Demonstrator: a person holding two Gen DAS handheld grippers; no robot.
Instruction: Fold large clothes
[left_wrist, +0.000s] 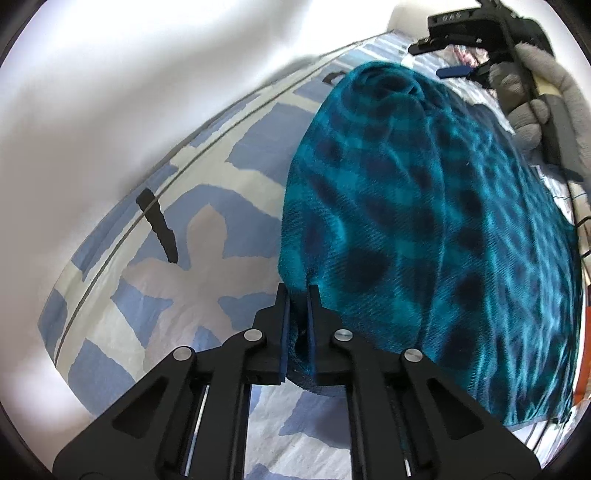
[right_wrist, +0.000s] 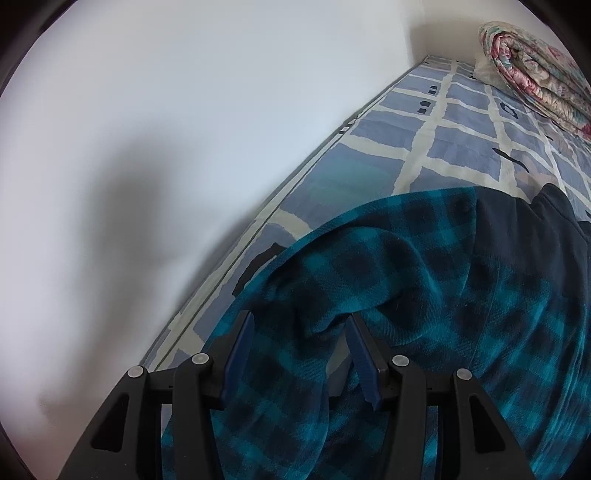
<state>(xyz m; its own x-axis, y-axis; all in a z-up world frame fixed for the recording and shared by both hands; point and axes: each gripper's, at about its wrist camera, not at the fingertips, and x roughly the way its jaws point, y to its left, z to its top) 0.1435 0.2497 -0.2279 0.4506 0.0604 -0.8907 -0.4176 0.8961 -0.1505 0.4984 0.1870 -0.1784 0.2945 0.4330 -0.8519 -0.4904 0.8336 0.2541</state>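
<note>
One teal plaid garment (left_wrist: 424, 236), two claws

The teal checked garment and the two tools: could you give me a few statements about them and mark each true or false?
1. The left tool is clamped on an edge of the teal checked garment. True.
2. The right tool is shut tight. False: its jaws stand apart over the fabric.
3. The garment lies on a blue-and-cream patterned bedcover. True.
4. The garment is red. False: teal and dark checks.
</note>
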